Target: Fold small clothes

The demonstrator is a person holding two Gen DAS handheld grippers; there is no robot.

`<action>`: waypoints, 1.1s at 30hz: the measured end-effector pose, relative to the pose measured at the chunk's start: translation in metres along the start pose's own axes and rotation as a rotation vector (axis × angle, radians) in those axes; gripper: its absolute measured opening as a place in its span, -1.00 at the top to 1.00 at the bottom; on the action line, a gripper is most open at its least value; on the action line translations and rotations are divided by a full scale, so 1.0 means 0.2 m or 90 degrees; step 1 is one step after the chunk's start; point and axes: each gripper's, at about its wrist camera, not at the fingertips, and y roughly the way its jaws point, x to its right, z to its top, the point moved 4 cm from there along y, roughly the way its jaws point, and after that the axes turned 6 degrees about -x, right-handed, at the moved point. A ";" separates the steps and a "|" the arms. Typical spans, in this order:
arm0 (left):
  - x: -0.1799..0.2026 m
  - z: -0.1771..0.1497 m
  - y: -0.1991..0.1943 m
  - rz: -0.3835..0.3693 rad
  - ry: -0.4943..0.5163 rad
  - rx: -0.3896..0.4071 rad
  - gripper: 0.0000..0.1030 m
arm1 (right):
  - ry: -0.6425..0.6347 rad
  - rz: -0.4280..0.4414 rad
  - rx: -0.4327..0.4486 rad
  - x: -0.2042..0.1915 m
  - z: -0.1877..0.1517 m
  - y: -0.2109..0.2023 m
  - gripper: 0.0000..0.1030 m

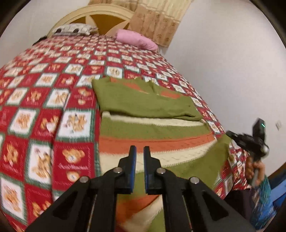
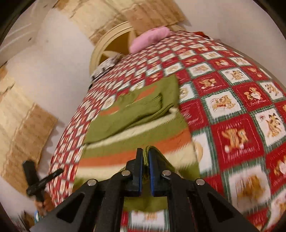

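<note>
On the quilted bed [image 1: 44,110], left gripper [image 1: 139,151] and right gripper [image 2: 145,153] each pinch the striped sweater [image 1: 152,132] hem; next, carry it toward the folded sleeves.

Plenty of open bedspread [image 1: 44,110] to the left of the striped sweater [image 1: 153,132] in the left wrist view, nothing sitting on it all the way up toward the headboard [image 1: 100,16]. Far end is where stuff piles up: a pink pillow [image 1: 137,40] and a patterned pillow [image 1: 73,29] right against the headboard. The sweater's upper part is already folded over itself, so that spot is a thicker hump. On the other side, the bed edge drops off close to the wall [image 1: 232,62] (tight squeeze there), and the right gripper [image 1: 230,134] occupies that corner.
</note>
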 end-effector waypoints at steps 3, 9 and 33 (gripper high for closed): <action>-0.01 -0.05 -0.06 0.019 0.071 -0.003 0.36 | 0.036 -0.020 -0.013 0.09 0.06 0.14 0.90; 0.12 -0.35 -0.13 0.026 0.319 -0.062 -0.01 | 0.028 -0.083 -0.044 0.14 0.07 0.33 0.90; 0.42 -0.60 0.21 -0.031 0.638 -0.143 0.76 | 0.081 0.019 -0.029 0.17 0.09 0.22 0.87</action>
